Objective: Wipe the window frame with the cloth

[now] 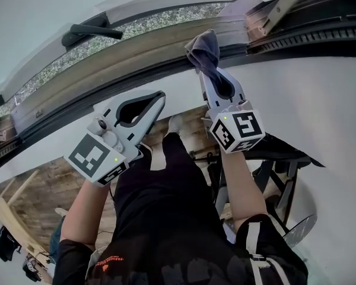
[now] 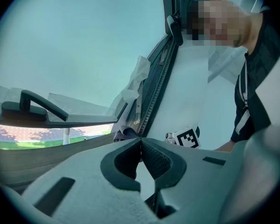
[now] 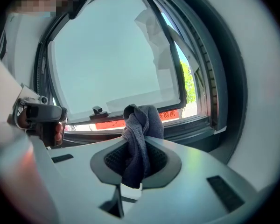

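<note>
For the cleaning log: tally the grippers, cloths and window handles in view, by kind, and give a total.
Grippers: 2, the left gripper with jaws shut on nothing, the right gripper with jaws shut on the cloth
Cloth: 1
Window handle: 1
Total: 4

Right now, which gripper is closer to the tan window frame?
The right gripper: it holds the dark grey cloth up at the tan window frame. The left gripper, shut and empty, sits lower, before the white wall.
</note>
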